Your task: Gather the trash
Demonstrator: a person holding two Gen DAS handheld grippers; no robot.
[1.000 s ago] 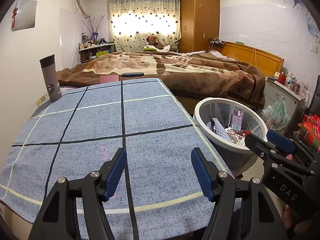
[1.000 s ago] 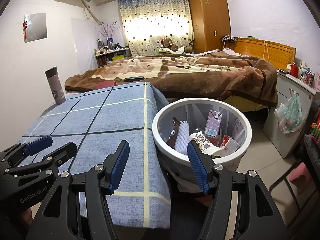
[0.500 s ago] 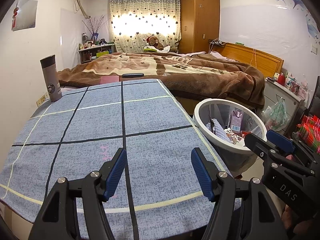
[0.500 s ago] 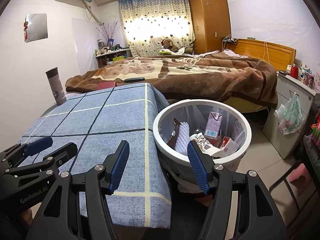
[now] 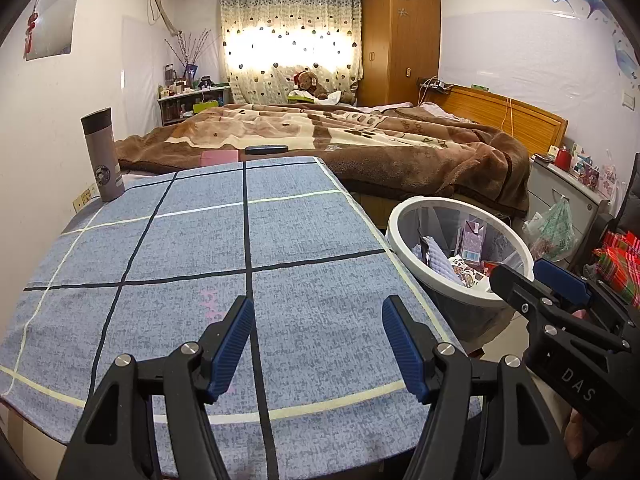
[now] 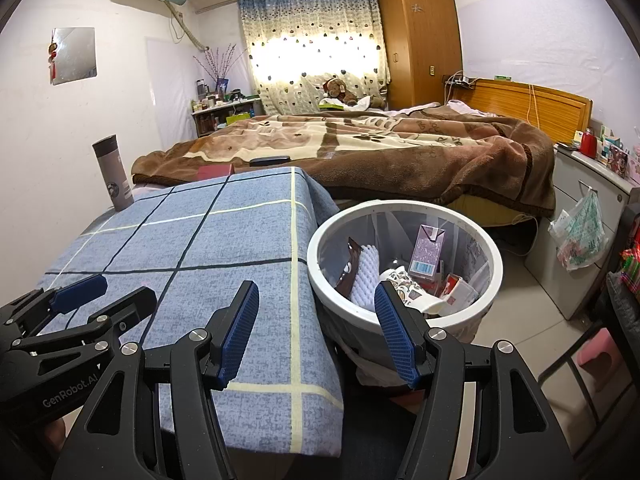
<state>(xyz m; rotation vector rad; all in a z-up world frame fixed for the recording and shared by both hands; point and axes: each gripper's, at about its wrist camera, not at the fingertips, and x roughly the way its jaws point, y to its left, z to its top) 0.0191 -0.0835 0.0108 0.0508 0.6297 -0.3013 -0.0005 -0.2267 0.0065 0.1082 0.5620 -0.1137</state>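
**Little risk left, bin full**

Both jaws spread, nothing held: left gripper (image 5: 318, 342) over bare blue tablecloth (image 5: 200, 240), right gripper (image 6: 316, 330) at bin rim. Trash (image 6: 428, 258) already inside white bin (image 6: 494, 264). Likely hazards: nudging bin over; mistaking grey flask (image 5: 102, 154) for rubbish.
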